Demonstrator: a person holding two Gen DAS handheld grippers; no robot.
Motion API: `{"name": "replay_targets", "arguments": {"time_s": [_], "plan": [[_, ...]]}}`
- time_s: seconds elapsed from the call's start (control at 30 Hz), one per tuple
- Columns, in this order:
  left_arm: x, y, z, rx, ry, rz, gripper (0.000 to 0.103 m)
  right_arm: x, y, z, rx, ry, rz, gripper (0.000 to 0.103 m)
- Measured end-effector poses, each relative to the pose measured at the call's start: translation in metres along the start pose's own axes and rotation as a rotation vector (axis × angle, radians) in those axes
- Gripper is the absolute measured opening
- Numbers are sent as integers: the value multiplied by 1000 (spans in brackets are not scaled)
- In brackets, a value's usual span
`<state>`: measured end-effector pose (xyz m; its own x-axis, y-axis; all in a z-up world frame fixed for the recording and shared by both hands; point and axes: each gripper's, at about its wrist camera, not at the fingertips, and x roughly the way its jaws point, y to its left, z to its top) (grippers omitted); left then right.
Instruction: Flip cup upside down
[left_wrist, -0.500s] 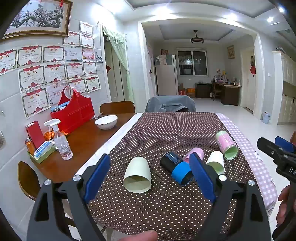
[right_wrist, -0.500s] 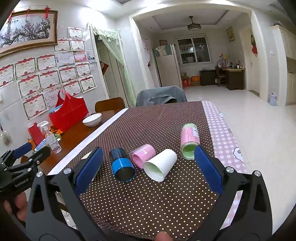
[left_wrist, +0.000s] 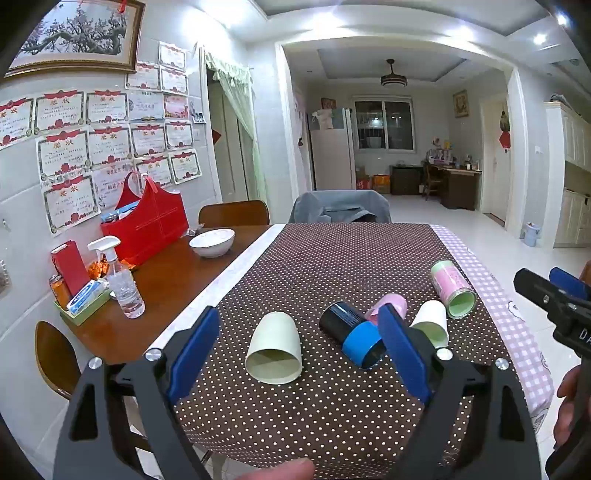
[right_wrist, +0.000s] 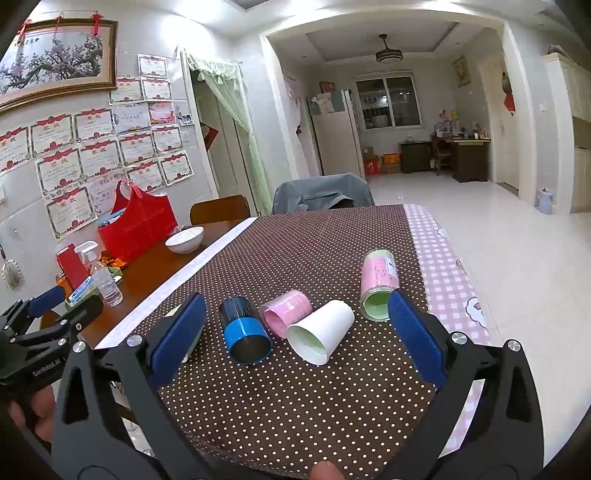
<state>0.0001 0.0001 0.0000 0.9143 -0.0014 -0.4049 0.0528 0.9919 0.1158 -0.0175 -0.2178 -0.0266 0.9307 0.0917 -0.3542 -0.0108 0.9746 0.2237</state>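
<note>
Several cups lie on their sides on the dotted brown tablecloth (left_wrist: 332, 413). A cream cup (left_wrist: 275, 349) lies at the left, mouth toward me, between the jaws of my open, empty left gripper (left_wrist: 299, 354). A black-and-blue cup (right_wrist: 243, 332), a pink cup (right_wrist: 286, 310), a white cup (right_wrist: 321, 334) and a pink-and-green cup (right_wrist: 378, 282) lie between the jaws of my open, empty right gripper (right_wrist: 295, 343). Both grippers hover short of the cups, above the table's near edge.
A white bowl (left_wrist: 212, 242), a red bag (left_wrist: 147, 221), a spray bottle (left_wrist: 122, 280) and small boxes stand on the bare wood at the left. Chairs stand at the far end and left side. The checked cloth edge (left_wrist: 517, 332) marks the table's right side.
Both grippers have edged slightly forward toward the cups. The cups have not moved.
</note>
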Motion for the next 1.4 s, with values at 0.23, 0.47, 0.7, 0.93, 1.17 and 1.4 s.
{"name": "replay_targets", "arguments": {"time_s": [0.23, 0.47, 0.7, 0.93, 1.17, 1.4], "plan": [[0, 0, 0, 0, 1, 0, 86, 2, -2, 0, 3, 0, 1, 97], [0, 0, 0, 0, 0, 0, 86, -2, 3, 5, -1, -4, 2, 97], [0, 0, 0, 0, 1, 0, 86, -3, 4, 7, -3, -5, 3, 97], [0, 0, 0, 0, 1, 0, 86, -3, 4, 6, -6, -7, 4, 97], [0, 0, 0, 1, 1, -1, 86, -3, 4, 6, -7, -8, 6, 97], [0, 0, 0, 3, 3, -1, 86, -4, 5, 9, -8, -9, 4, 97]]}}
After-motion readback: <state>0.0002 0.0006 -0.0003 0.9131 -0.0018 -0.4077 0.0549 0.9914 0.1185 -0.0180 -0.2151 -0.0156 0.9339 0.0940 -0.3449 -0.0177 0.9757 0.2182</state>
